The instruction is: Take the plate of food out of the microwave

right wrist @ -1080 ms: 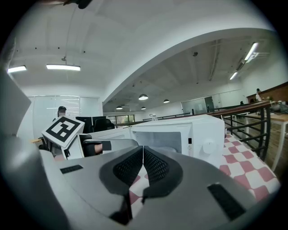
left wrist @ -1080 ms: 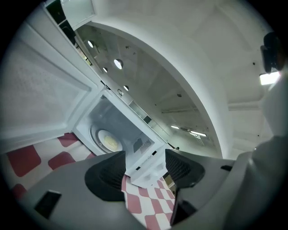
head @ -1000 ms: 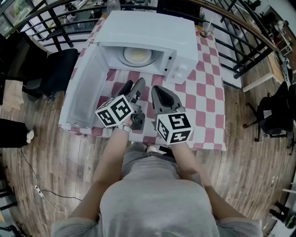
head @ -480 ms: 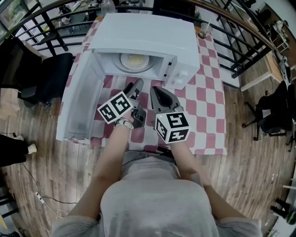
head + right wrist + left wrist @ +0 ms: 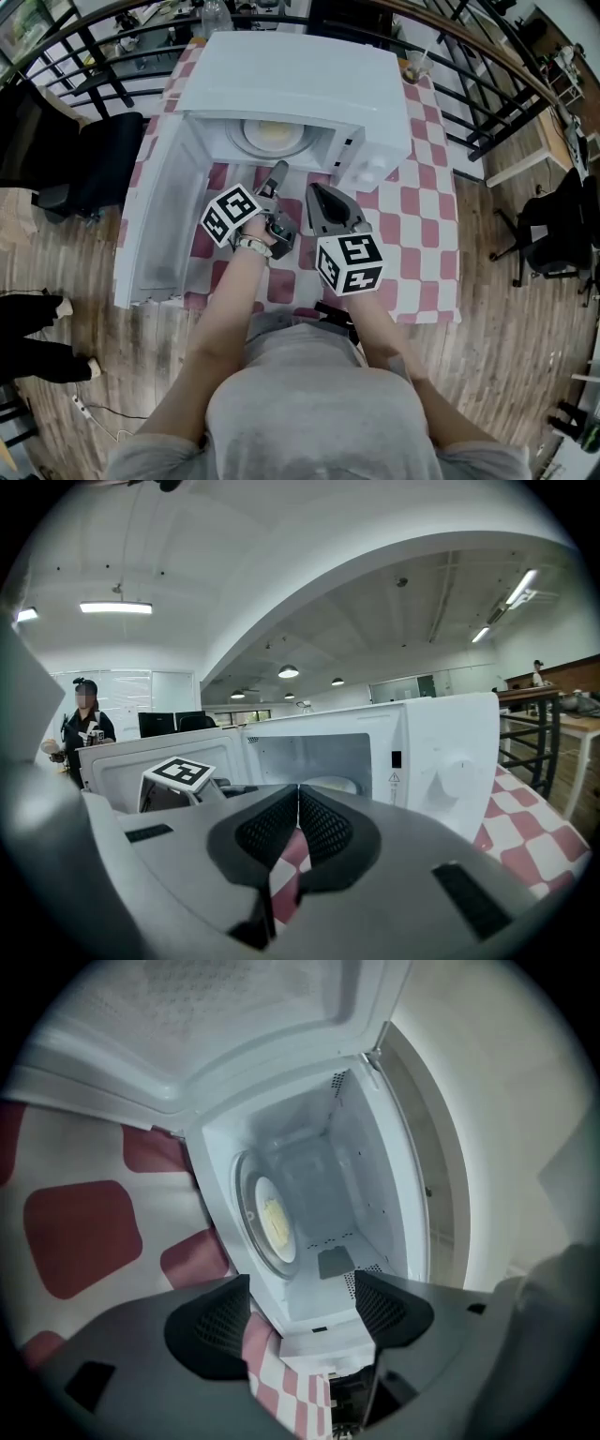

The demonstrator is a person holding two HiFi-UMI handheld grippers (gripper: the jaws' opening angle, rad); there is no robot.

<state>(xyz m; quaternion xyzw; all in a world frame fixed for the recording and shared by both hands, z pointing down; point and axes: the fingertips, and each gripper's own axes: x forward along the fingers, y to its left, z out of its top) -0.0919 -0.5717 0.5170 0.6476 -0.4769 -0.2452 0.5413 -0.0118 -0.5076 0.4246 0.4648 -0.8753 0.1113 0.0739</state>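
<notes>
A white microwave [image 5: 300, 84] stands on the checkered table with its door [image 5: 164, 216] swung open to the left. Inside, a white plate of pale yellow food [image 5: 272, 136] rests on the turntable; the left gripper view shows this plate [image 5: 270, 1222] straight ahead in the cavity. My left gripper [image 5: 274, 178] is just outside the opening, rolled on its side, its jaws opening with nothing between them [image 5: 302, 1312]. My right gripper [image 5: 316, 192] is beside it, a little further from the opening, and its pads [image 5: 298, 822] are shut together on nothing.
The red and white tablecloth [image 5: 422, 187] reaches the table's near edge. A cup with a straw [image 5: 413, 62] stands at the back right. A black chair [image 5: 89, 159] and someone's legs [image 5: 28, 328] are on the left, and dark railings surround the table.
My left gripper has moved up toward the microwave opening and rolled over, and its jaws have spread. The right gripper has edged forward slightly. Legs have come into view at the left.
</notes>
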